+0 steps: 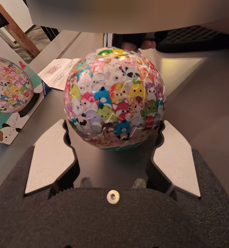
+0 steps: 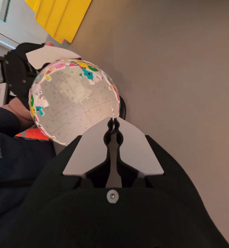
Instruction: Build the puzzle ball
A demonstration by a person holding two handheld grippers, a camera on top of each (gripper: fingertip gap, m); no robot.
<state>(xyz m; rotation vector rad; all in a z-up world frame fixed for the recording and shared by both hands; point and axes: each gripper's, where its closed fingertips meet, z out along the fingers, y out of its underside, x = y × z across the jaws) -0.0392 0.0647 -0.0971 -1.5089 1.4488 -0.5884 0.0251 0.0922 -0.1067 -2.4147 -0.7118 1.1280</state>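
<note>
The left gripper [image 1: 114, 123], black-bodied with white finger plates, fills the foreground of the left wrist view; its jaws are spread wide, one finger on each lower flank of the glossy, multicoloured spherical puzzle ball [image 1: 115, 99], touching or nearly so. The ball sits above the grey tabletop [image 1: 198, 107], with the printed cardboard puzzle box [image 1: 14, 96] and a white folded instruction sheet [image 1: 54, 72] well to the left. In the right wrist view, the right gripper [image 2: 113, 120] has its jaws pressed together on a thin edge at the ball's open rim; whether this is a loose piece or the shell rim cannot be told. This view looks into the ball's pale, numbered interior [image 2: 76, 102], so a section remains unfilled. Judged step: fitting a late piece into the opening. The next move calls for aligning tabs with the gap while the left gripper steadies the shell.
</note>
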